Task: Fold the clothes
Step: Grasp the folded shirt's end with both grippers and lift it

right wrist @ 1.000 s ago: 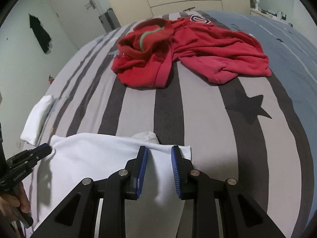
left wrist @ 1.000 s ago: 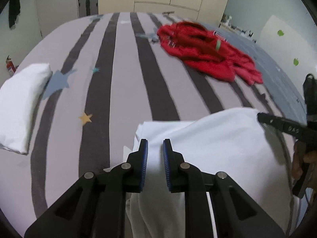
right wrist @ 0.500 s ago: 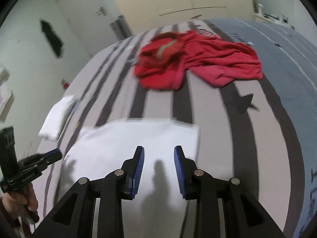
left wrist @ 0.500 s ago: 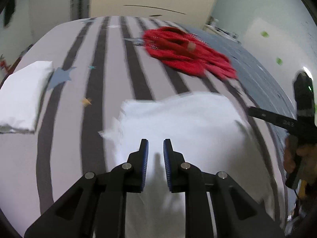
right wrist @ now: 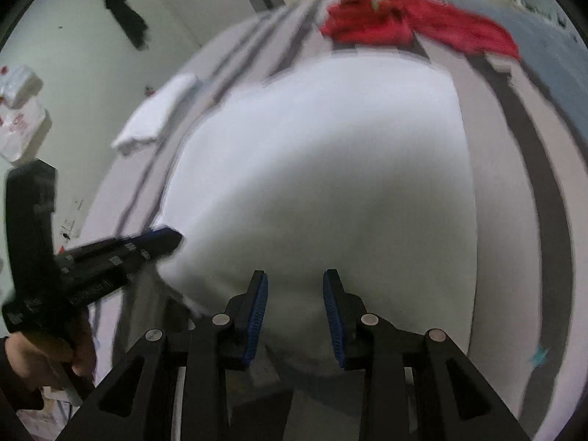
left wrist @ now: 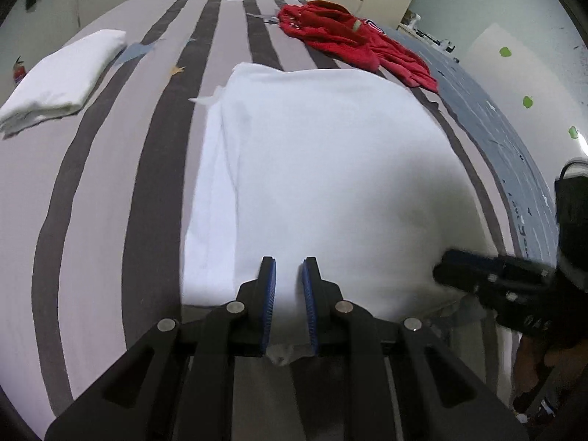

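A white garment [left wrist: 323, 169] lies folded on the striped bed, its near edge under both grippers; it also fills the right wrist view [right wrist: 323, 183]. My left gripper [left wrist: 288, 275] is at the garment's near edge, jaws a little apart with white cloth between them. My right gripper [right wrist: 295, 286] is over the near edge, jaws wider apart, with cloth lying between and under them. The right gripper shows at the right of the left wrist view [left wrist: 496, 272]; the left gripper shows at the left of the right wrist view [right wrist: 121, 250].
A red garment [left wrist: 349, 40] lies crumpled at the far side of the bed [left wrist: 110, 183]. A folded white garment [left wrist: 62, 77] lies at the far left. Wardrobe doors stand beyond the bed. A wall is at the right.
Both grippers have pulled back toward the near edge of the bed, and the white garment now lies spread out ahead of them. The right jaws have widened.
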The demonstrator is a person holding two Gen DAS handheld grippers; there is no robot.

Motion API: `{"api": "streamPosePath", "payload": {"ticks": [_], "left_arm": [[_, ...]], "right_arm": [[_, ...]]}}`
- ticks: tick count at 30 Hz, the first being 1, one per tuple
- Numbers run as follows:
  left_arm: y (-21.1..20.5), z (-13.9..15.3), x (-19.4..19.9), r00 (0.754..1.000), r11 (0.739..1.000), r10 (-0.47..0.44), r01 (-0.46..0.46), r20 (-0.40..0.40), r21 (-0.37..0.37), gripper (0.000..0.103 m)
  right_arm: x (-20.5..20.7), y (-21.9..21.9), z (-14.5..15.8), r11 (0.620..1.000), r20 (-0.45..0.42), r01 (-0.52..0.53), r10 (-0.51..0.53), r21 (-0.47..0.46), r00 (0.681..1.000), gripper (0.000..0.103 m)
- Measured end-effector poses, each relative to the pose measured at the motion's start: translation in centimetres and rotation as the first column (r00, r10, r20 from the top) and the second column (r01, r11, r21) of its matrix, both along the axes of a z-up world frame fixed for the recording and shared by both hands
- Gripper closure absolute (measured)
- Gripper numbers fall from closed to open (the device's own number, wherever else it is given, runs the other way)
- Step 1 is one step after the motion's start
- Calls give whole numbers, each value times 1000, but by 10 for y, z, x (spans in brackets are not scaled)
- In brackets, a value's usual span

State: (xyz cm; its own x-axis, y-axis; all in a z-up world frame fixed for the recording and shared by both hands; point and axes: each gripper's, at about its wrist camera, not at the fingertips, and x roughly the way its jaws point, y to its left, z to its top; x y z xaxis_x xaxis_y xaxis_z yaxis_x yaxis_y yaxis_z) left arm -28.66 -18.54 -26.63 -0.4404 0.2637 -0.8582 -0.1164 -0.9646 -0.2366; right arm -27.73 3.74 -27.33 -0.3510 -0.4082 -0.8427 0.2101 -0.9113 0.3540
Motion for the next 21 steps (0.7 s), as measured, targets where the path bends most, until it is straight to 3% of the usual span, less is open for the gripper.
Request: {"api": "streamPosePath", "payload": {"ticks": [8,9,10,11,12,16,21], "left_arm": [[-18,18,2,999,998,54,-54,5,-33,85],[-23,25,-3,997,997,73,-74,-17,-25,74],[-30,32,-9,995,995,95,-96,-43,-13,54],[-35,36,-16,991,993,118,-118,-59,11,44],[-41,40,-24,987,989,142,-140,-71,39,35],[-47,29,-63,987,986,151,-147,-52,78,35],[-44,5,-103,991,983,135,-136,17,121,35]], "right_arm": [[12,22,13,1000,25,15,-15,8,1000,75],[9,28,20,999,12,33,-33,10,999,73],[4,36,25,998,0,57,-57,10,998,63],[-3,45,31,996,-13,92,-92,7,996,49],[-11,54,33,992,-21,124,-124,5,992,46],[-49,85,27,975,-22,223,-223,2,975,45],[-87,98,1,969,48,240,-237,-61,970,45]]}}
